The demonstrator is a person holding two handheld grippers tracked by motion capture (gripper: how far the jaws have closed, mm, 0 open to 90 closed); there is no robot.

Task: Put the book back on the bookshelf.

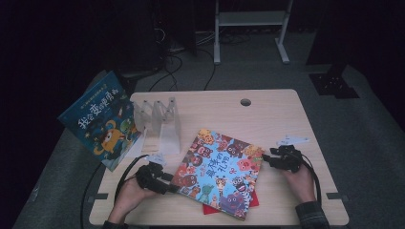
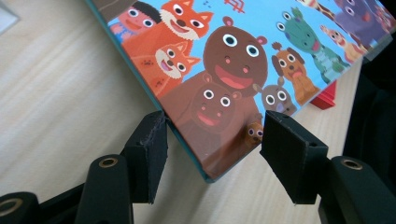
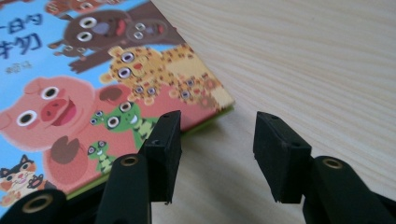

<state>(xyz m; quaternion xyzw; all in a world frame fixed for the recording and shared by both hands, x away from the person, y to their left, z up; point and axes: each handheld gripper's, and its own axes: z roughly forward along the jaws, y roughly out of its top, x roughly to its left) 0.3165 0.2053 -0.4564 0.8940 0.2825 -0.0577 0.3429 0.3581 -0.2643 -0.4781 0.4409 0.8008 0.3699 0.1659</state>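
Animal picture book [image 1: 218,172] flat on the table [image 1: 267,114], between my tongs. My left tongs [image 1: 168,183], at its 9 o'clock, straddle a corner, jaws apart; my right tongs [image 1: 265,157], at 3 o'clock, gape beside another corner.

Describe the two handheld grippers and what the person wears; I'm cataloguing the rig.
Both the left gripper and right gripper are black, with blocky rectangular pads on arms carrying brass-ringed holes. A black cable loops from each. The right one carries a pale three-cornered plate. One dark plaid cuff shows.
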